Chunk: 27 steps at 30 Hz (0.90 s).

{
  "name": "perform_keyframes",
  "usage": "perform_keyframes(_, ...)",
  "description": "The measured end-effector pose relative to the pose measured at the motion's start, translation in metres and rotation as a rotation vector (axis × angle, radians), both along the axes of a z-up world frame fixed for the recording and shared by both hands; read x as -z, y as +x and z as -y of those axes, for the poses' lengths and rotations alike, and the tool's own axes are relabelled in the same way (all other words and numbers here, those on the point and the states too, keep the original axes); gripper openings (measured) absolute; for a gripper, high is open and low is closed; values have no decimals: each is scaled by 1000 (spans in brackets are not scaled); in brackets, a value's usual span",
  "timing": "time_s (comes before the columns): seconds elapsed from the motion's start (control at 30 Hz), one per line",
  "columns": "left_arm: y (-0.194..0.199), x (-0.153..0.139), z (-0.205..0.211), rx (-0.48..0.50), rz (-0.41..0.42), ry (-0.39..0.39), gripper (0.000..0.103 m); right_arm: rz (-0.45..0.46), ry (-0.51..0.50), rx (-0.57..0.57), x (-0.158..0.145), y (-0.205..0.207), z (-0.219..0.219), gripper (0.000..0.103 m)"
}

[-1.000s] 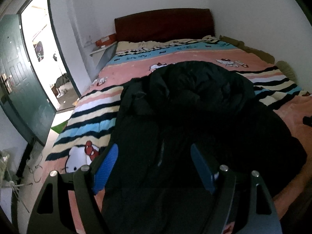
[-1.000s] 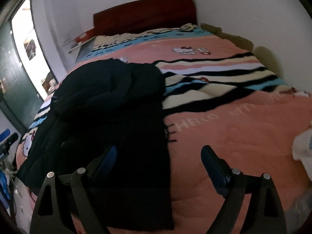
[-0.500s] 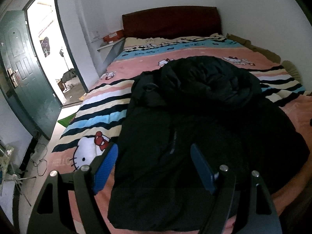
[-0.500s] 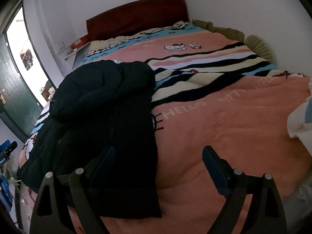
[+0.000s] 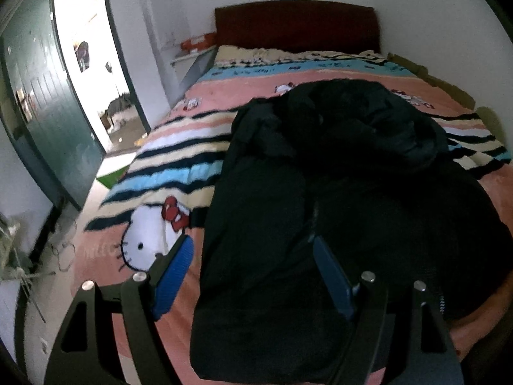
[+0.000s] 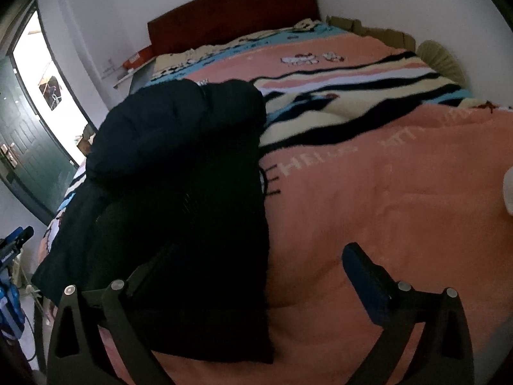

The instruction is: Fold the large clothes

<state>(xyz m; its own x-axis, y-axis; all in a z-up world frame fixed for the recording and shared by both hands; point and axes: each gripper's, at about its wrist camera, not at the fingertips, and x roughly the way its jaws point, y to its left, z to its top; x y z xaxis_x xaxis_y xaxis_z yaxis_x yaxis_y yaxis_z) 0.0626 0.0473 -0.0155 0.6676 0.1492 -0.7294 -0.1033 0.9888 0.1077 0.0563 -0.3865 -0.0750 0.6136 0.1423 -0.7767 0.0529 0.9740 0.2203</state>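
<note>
A large black padded jacket (image 5: 336, 192) lies spread on a bed with a pink striped cartoon-cat blanket (image 5: 179, 166); its hood end is bunched toward the headboard. My left gripper (image 5: 253, 276) is open and empty, above the jacket's near left hem. In the right wrist view the jacket (image 6: 179, 192) fills the left half over the blanket (image 6: 384, 199). My right gripper (image 6: 253, 269) is open and empty, straddling the jacket's right edge near its bottom hem.
A dark red headboard (image 5: 298, 25) stands against the far wall. A green door (image 5: 41, 122) hangs open on the left beside a bright doorway (image 5: 93, 73). A small shelf with an orange box (image 5: 195, 43) sits beside the bed. A white object (image 6: 508, 189) lies at the right edge.
Both grippers have pulled back toward the foot of the bed and stay open. More of the jacket's bottom hem and the blanket now shows.
</note>
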Motion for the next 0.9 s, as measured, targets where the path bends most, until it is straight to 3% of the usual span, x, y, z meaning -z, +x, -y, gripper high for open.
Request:
perform_keyframes(0.27, -4, 28, -36, 55, -53, -183, 76, -58, 30, -18, 17, 3, -1, 102)
perform_keyframes(0.6, -1, 62, -98, -19, -114, -383, 76, -135, 64, -65, 43, 14, -13, 102)
perform_keyframes(0.9, -3, 117, -126, -12, -189, -740, 76, -172, 84, -98, 53, 18, -17, 102)
